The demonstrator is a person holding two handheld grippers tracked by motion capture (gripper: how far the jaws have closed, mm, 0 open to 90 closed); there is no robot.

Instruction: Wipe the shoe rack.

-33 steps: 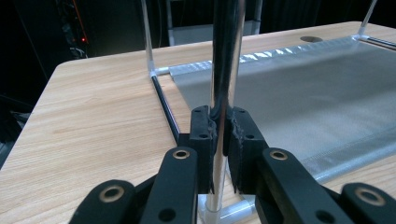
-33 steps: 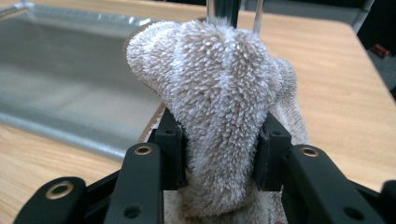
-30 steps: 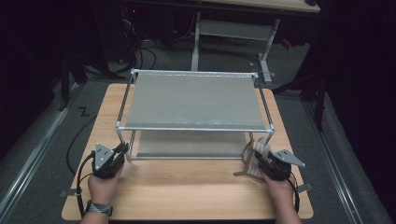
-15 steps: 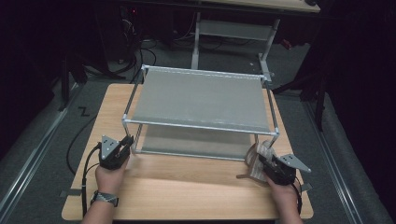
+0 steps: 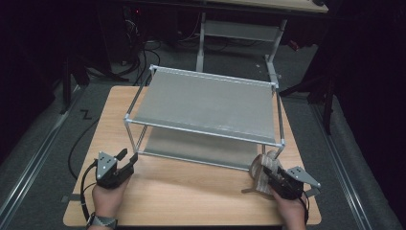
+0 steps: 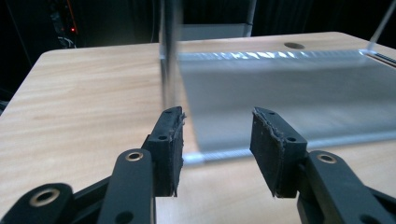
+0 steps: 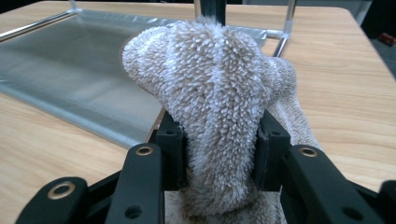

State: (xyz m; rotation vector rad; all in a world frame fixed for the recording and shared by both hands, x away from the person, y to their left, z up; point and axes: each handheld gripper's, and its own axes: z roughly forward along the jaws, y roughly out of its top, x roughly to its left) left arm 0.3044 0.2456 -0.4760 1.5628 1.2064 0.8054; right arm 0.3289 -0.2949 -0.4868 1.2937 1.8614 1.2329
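A two-shelf metal rack (image 5: 206, 100) with grey mesh shelves stands on the wooden table (image 5: 182, 191), skewed to the table's edges. My left gripper (image 5: 125, 160) (image 6: 217, 140) sits just in front of the rack's front left leg (image 5: 130, 136) (image 6: 168, 56). Its jaws have just been opening and nothing is between them. The lower shelf (image 6: 289, 88) lies ahead of it. At the rack's front right corner my right gripper (image 5: 265, 177) (image 7: 217, 135) is shut on a cream fluffy cloth (image 5: 263, 167) (image 7: 210, 70), which bulges up over the pads.
A hand holds each gripper at the table's near edge. Behind the table a second metal frame (image 5: 239, 31) and loose cables (image 5: 143, 52) rest on the dark floor. A small round hole (image 6: 294, 45) marks the tabletop beyond the rack.
My left gripper was shut at the rack's front left leg; it has opened and drawn back toward the near edge. The rack's left front corner swung away and right. The right gripper keeps the cloth.
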